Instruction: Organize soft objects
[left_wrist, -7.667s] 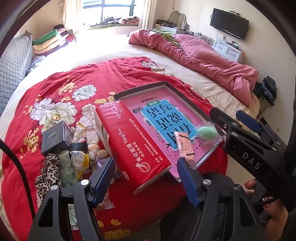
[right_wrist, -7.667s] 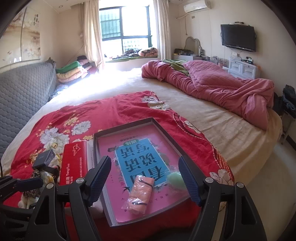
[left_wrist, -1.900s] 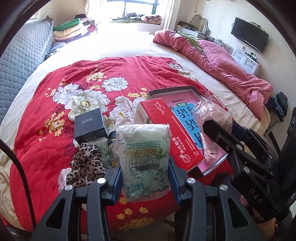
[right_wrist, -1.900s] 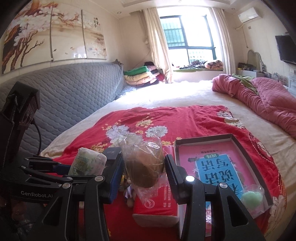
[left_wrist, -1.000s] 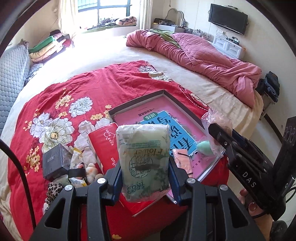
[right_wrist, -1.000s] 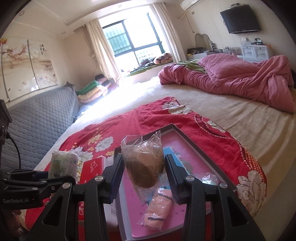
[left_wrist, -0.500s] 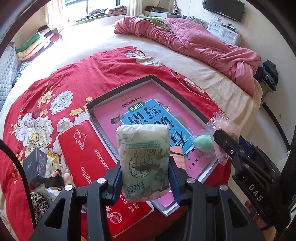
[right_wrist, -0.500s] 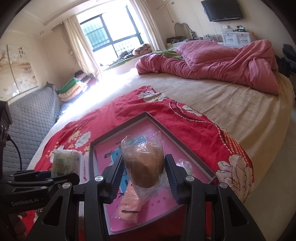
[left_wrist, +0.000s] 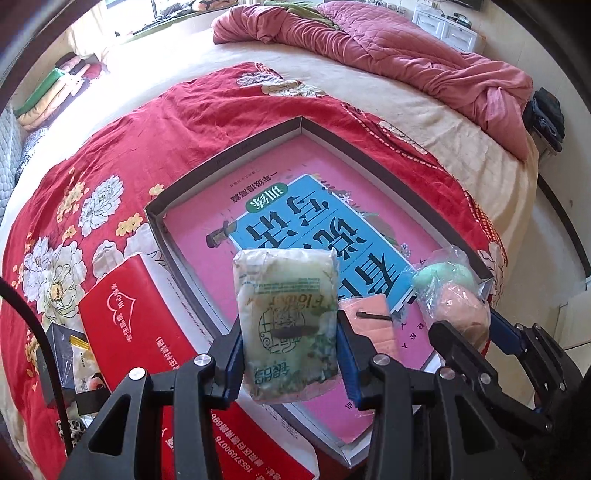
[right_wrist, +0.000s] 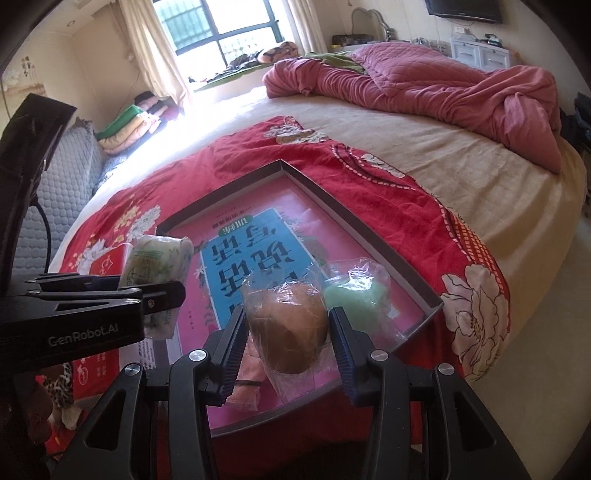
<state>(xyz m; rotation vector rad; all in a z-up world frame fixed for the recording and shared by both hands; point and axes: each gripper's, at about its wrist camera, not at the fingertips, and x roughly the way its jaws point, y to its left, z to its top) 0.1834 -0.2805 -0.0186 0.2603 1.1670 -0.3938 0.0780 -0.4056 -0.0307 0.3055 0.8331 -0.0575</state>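
Note:
A pale green pack of tissues (left_wrist: 286, 295) is clamped upright in my left gripper (left_wrist: 290, 345), low above the near left part of the shallow grey tray (left_wrist: 229, 155) with its pink and blue floor. My right gripper (right_wrist: 288, 332) is shut on a brown sponge in a clear bag (right_wrist: 291, 314), low over the tray's near edge. In the tray lie a green sponge in a bag (right_wrist: 354, 295) and a pink wrapped item (left_wrist: 369, 321). The right wrist view also shows the left gripper (right_wrist: 162, 295) with the tissue pack (right_wrist: 159, 258) at the left.
A red tissue pack (left_wrist: 136, 332) lies against the tray's left side on the red flowered blanket (left_wrist: 147, 129). A black box (left_wrist: 55, 354) and leopard-print cloth (left_wrist: 75, 428) sit further left. A pink quilt (left_wrist: 406, 55) is heaped at the far right; the bed edge (right_wrist: 535, 277) drops off right.
Both grippers have come down closer to the tray with their loads still held. The left one has swung right, from above the pile to over the tray's near left part.

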